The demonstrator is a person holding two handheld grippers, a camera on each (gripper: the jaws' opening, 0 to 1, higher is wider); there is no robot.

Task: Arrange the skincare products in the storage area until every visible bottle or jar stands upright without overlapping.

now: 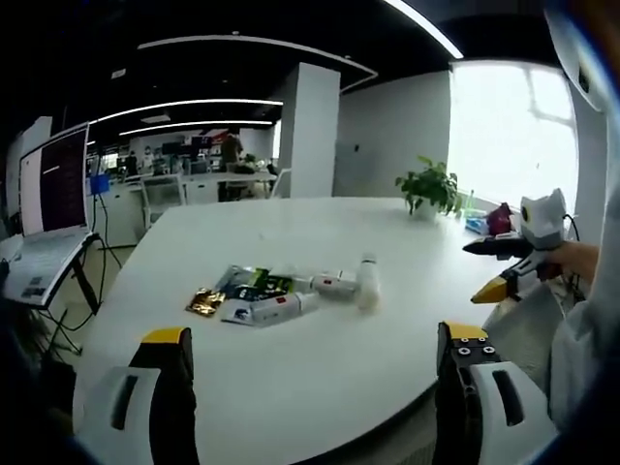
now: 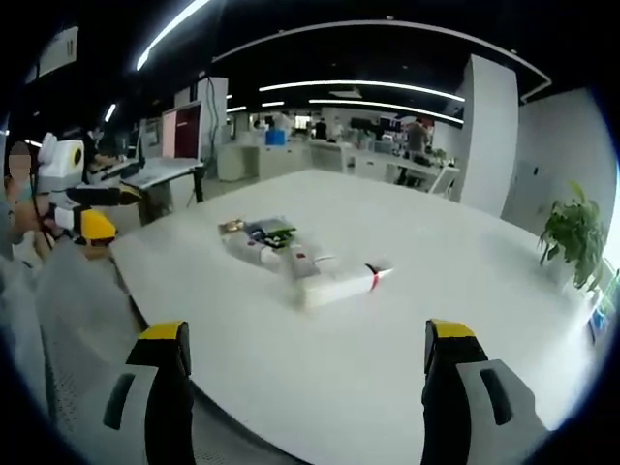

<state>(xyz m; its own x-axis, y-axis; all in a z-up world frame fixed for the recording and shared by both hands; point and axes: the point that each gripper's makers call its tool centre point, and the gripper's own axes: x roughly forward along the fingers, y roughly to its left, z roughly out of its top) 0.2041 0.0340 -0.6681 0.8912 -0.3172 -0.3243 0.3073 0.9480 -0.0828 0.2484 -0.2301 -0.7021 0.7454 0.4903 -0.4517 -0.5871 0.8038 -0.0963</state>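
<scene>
Skincare products lie in a loose cluster mid-table on the white table (image 1: pixel 291 378). A white bottle (image 1: pixel 368 283) (image 2: pixel 339 283) lies on its side, its red-marked cap end toward the right in the right gripper view. Beside it lie white tubes (image 1: pixel 276 308) (image 2: pixel 263 254) and flat sachets (image 1: pixel 252 282) (image 2: pixel 271 231), partly overlapping. My left gripper (image 1: pixel 315 354) is open and empty, well short of the cluster; it also shows as the left gripper (image 2: pixel 92 211) at the table edge. My right gripper (image 2: pixel 305 354) is open and empty too, seen from the side as the right gripper (image 1: pixel 499 269).
A potted plant (image 1: pixel 431 186) (image 2: pixel 572 237) stands at the table's far side. A laptop on a stand (image 1: pixel 48 194) is beside the table. Desks, chairs and a white pillar (image 1: pixel 312 131) fill the office behind. A person's sleeve (image 1: pixel 581 329) is at the right.
</scene>
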